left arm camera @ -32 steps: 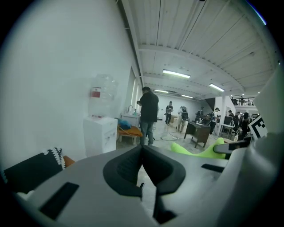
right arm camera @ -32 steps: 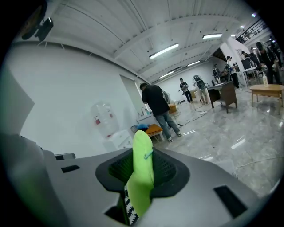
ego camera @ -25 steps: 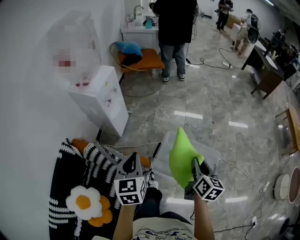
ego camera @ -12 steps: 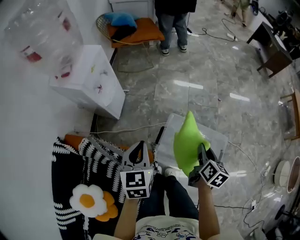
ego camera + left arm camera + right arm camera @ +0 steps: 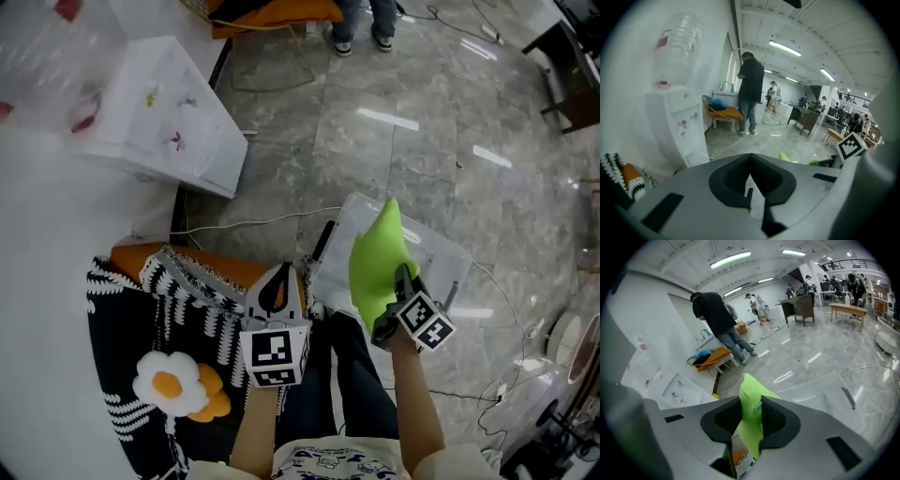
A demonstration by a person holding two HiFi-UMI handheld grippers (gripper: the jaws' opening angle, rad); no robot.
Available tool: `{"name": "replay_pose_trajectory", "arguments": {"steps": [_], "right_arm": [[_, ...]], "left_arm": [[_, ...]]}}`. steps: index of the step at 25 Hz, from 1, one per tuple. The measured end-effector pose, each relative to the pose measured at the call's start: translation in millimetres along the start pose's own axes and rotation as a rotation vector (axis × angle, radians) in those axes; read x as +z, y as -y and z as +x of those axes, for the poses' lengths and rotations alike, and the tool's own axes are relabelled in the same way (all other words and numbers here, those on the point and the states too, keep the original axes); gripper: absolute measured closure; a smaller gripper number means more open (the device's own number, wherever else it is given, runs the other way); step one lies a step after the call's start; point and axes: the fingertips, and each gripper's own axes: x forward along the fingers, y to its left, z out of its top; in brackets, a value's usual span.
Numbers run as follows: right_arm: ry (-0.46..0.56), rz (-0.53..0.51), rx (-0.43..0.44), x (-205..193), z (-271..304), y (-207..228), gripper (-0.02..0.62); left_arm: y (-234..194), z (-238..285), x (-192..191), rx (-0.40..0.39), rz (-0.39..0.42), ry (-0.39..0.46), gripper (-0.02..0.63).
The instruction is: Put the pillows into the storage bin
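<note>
**Green pillow pinched by the right gripper over the clear bin**

In the head view, the green pillow [image 5: 377, 262] is seen right of centre, pinched at one edge by the right gripper [image 5: 397, 284]. The pillow is drawn across the clear storage bin [image 5: 450, 255], which stands on the grey marble floor [image 5: 375, 150]. Whether the pillow touches the bin cannot be told. In the right gripper view the jaws are closed on a fold of the green fabric, which stands up above the pads and hangs down below them. The bin is seen beyond the jaws at the right.

The left gripper [image 5: 277, 281] is held at lower centre of the head view, above the edge of a black-and-white striped knitted throw [image 5: 187, 300]. In the left gripper view its jaws are pressed together at the tips, with nothing caught between them.

A white-and-yellow daisy cushion [image 5: 169, 392] lies on the throw at lower left. An orange pillow [image 5: 211, 270] shows at the throw's upper edge. A white water dispenser [image 5: 169, 117] is placed at upper left. A person's legs [image 5: 361, 14] are cut off by the top edge of the frame. A thin cable [image 5: 239, 225] is laid across the floor between the dispenser and the bin.
</note>
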Motion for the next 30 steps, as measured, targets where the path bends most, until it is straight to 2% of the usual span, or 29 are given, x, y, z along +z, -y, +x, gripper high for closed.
{"name": "replay_pose_trajectory", "arguments": {"steps": [11, 16, 19, 25, 30], "right_arm": [[-0.125, 0.073, -0.129, -85.5, 159.9, 86.0, 0.477], [-0.153, 0.115, -0.194, -120.7, 210.0, 123.0, 0.474], [-0.179, 0.14, -0.223, -141.7, 233.6, 138.9, 0.472], [-0.254, 0.106, -0.193, -189.6, 262.7, 147.3, 0.446], [-0.27, 0.075, -0.15, -200.1, 280.5, 133.7, 0.447]], "left_arm": [[4.6, 92.4, -93.4, -0.013, -0.002, -0.11, 0.592], [13.3, 109.1, -122.6, -0.026, -0.075, -0.093, 0.592], [15.3, 117.3, -131.2, -0.008, -0.132, -0.063, 0.592], [19.2, 119.2, -161.9, -0.004, -0.188, -0.105, 0.592], [20.9, 117.8, -184.2, 0.005, -0.214, -0.132, 0.592]]}}
